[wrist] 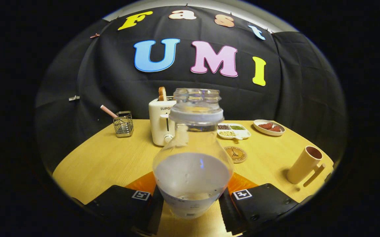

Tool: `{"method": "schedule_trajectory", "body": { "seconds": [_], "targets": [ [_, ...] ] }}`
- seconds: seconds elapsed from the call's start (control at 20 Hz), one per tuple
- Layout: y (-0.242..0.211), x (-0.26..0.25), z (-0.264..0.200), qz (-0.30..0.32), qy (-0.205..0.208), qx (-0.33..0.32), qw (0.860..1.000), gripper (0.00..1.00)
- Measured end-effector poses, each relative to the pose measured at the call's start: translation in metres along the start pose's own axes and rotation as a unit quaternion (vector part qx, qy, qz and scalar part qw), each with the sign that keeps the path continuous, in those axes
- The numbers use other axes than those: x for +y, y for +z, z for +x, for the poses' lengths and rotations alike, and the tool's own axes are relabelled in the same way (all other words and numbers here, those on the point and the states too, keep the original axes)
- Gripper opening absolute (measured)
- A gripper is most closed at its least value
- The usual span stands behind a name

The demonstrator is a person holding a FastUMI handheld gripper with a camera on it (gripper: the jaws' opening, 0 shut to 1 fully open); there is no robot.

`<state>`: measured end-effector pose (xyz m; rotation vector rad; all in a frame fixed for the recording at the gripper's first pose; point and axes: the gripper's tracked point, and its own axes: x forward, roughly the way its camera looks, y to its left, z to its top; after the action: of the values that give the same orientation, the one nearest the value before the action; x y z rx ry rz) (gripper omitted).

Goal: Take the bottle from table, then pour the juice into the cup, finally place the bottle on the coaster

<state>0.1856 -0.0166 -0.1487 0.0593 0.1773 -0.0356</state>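
A clear round-bellied bottle with a wide glass stopper stands upright between my fingers, about half full of pale liquid. My gripper is shut on the bottle's lower belly, one finger pressing each side. Whether its base rests on the wooden table or hangs just above it, I cannot tell. A round cork coaster lies just beyond the bottle, slightly to the right. The cream cup with a handle stands farther right, near the table's edge, its mouth open and tilted away in this view.
Behind the bottle is a white toaster with a slice of bread in it. A divided dish of grains and a small plate of red pieces sit at the back right. A wire holder with a straw is at the back left.
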Motion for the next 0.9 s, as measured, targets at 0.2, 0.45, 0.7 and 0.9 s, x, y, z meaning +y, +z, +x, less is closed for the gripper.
{"method": "schedule_trajectory", "body": {
  "seconds": [0.2, 0.45, 0.7, 0.9],
  "targets": [
    [0.037, -0.029, -0.005, 0.074, -0.002, -0.001, 0.997, 0.75],
    [0.063, -0.079, -0.007, 0.187, 0.012, 0.019, 0.982, 0.75],
    [0.064, -0.126, -0.01, 0.313, 0.029, 0.045, 0.948, 0.75],
    [0.059, -0.153, -0.006, 0.402, 0.03, 0.065, 0.913, 0.75]
  ]
}}
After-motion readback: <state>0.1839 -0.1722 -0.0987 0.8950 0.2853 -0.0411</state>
